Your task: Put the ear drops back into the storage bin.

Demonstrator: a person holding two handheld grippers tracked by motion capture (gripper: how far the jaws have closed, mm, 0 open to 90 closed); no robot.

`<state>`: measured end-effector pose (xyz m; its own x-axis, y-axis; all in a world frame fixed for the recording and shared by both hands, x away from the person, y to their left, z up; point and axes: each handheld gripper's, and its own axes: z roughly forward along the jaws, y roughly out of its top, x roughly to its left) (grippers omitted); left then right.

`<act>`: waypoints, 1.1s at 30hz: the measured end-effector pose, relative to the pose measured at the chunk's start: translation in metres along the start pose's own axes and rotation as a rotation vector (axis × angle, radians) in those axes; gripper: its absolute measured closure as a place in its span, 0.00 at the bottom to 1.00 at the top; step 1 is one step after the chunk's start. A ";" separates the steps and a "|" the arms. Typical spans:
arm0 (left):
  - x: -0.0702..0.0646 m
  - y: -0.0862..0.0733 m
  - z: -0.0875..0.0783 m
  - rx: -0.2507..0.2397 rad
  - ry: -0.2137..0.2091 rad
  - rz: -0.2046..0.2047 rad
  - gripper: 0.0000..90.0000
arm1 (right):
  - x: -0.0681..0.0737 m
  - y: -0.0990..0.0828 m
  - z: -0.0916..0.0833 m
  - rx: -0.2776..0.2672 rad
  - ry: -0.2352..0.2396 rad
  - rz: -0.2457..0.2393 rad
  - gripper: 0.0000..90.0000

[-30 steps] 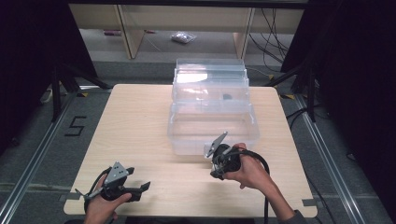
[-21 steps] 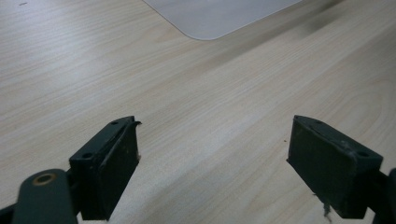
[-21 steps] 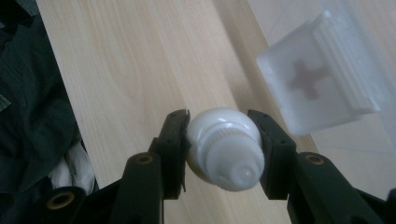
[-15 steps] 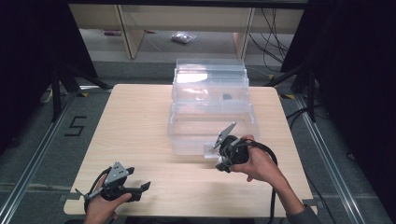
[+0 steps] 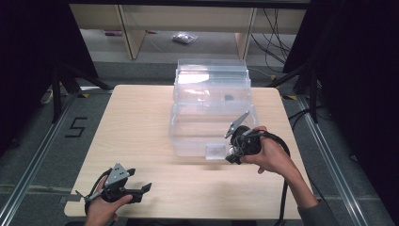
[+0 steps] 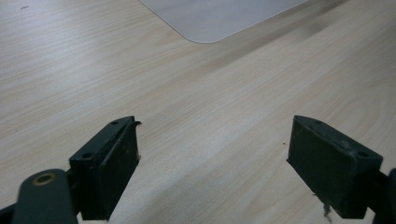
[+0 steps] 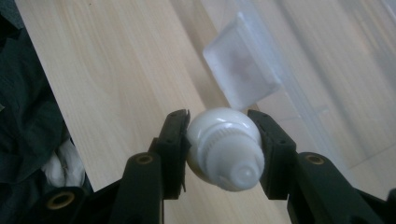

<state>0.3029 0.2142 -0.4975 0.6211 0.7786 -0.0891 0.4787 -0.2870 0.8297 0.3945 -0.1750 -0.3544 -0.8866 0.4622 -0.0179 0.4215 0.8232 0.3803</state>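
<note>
- wooden table (image 5: pixel 141 127): bare light top, a floor marking "5" (image 5: pixel 76 127) sits off its left edge.
- clear plastic bin (image 5: pixel 211 108) stands mid-table toward the far side, its front latch tab (image 5: pixel 216 151) facing you; it sits right in front of your right gripper.
- your right gripper (image 5: pixel 234 151) is at the bin's front right corner, jaws clamped on a small white bottle (image 7: pixel 224 145), ribbed cap end toward the camera.
- no label readable on the bottle.
- your left gripper (image 5: pixel 141 189) rests low at the near left table edge, well apart from the bin, jaws spread wide over bare wood, nothing between them.
- small packet (image 5: pixel 184 38) lies on the floor beyond the table.
</note>
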 end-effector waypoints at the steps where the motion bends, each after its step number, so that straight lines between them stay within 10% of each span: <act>1: 0.000 0.000 0.000 -0.001 0.001 -0.002 0.17 | -0.005 -0.001 -0.004 0.002 -0.012 0.015 0.67; 33: 0.000 0.000 0.000 -0.001 -0.004 0.000 0.17 | -0.089 0.011 0.001 0.080 -0.082 0.198 0.67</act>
<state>0.3033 0.2143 -0.4974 0.6236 0.7764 -0.0916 0.4784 -0.2863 0.8302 0.4783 -0.2073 -0.3496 -0.7682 0.6396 -0.0262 0.6023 0.7360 0.3091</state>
